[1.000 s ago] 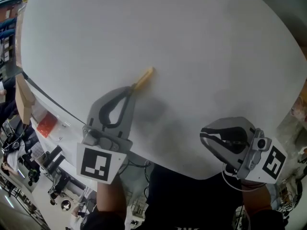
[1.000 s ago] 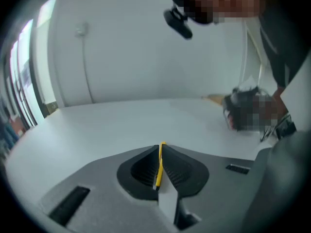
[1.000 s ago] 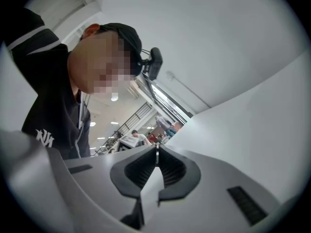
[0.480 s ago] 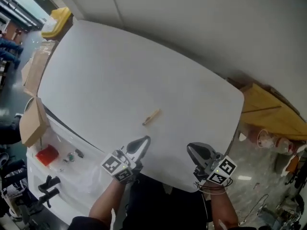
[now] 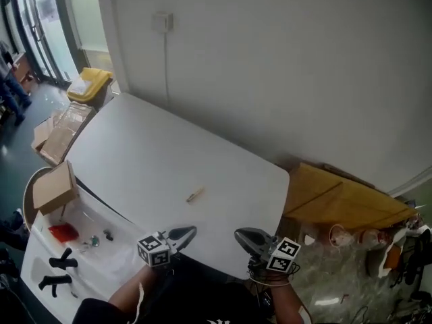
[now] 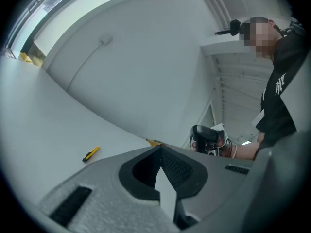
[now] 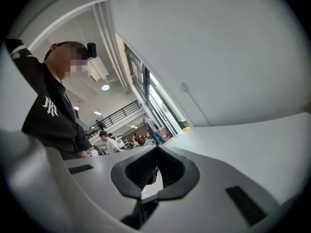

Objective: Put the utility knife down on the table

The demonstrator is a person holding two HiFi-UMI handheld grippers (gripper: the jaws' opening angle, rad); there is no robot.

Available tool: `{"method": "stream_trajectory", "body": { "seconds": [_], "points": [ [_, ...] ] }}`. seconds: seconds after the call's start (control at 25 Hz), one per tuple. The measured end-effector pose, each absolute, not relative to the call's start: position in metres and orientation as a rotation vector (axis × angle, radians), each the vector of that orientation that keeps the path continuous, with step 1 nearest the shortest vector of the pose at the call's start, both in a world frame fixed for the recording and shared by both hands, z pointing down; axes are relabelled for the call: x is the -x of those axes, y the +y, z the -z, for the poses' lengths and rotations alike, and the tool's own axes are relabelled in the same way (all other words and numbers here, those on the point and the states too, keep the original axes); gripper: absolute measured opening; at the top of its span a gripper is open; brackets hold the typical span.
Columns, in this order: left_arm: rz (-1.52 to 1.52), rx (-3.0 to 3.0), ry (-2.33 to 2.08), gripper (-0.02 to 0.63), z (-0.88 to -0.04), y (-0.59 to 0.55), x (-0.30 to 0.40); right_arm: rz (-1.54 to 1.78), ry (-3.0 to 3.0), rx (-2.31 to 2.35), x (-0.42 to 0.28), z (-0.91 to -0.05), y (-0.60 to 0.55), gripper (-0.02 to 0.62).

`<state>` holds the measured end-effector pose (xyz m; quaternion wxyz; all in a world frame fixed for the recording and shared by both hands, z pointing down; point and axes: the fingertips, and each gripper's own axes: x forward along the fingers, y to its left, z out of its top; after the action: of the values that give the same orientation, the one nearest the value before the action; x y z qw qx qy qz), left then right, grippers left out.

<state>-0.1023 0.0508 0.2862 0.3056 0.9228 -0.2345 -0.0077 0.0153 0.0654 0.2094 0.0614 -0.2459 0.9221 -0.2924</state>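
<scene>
The yellow utility knife [image 5: 195,194] lies flat on the white table [image 5: 148,160], near the table's front middle. My left gripper [image 5: 185,233] is shut and holds nothing; it hovers at the table's near edge, well short of the knife. In the left gripper view the utility knife [image 6: 91,153] rests alone on the table to the left of the closed left gripper [image 6: 160,148]. My right gripper [image 5: 241,235] is also shut and holds nothing, at the near edge to the right. The right gripper view shows the right gripper [image 7: 156,150] tips pressed together over the table [image 7: 252,144].
A cardboard box [image 5: 55,187] stands at the table's left end, with a red item [image 5: 62,232] on a white surface below. Wooden boards [image 5: 337,201] lean right of the table. A yellow bin [image 5: 90,84] and flat cardboard [image 5: 61,130] lie on the floor far left.
The head view has pulled far back, so the whole table shows. Both grippers have drawn back to the near edge. The knife stays where it lay.
</scene>
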Motion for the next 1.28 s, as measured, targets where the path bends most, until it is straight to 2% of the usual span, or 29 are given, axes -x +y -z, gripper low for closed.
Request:
{"method": "stream_trajectory", "body": {
  "seconds": [0.36, 0.56, 0.72, 0.92, 1.04, 1.2, 1.28],
  "points": [
    [0.127, -2.605, -0.574, 0.006, -0.174, 0.176, 0.093, 0.527, 2.987, 0.688, -0.014, -0.154, 0.207, 0.005],
    [0.101, -2.671, -0.456, 0.006, -0.144, 0.244, 0.062, 0.642, 2.711, 0.753, -0.05, -0.163, 0.277, 0.006],
    [0.075, -2.735, -0.382, 0.006, -0.107, 0.291, 0.054, 0.71, 2.77, 0.65, -0.039, -0.163, 0.335, 0.005],
    [0.242, -2.721, -0.224, 0.006, -0.071, 0.318, 0.049, 0.617, 2.87, 0.55, -0.018, -0.123, 0.369, 0.005],
    [0.262, -2.736, -0.148, 0.006, -0.063, 0.332, 0.057, 0.513, 2.798, 0.716, -0.012, -0.092, 0.367, 0.004],
    [0.227, -2.741, -0.115, 0.006, -0.064, 0.371, 0.096, 0.287, 2.447, 1.423, -0.047, -0.072, 0.361, 0.005],
    [0.26, -2.682, -0.115, 0.005, -0.074, 0.385, 0.124, 0.307, 2.37, 1.472, -0.039, -0.073, 0.374, 0.003]
  ]
}}
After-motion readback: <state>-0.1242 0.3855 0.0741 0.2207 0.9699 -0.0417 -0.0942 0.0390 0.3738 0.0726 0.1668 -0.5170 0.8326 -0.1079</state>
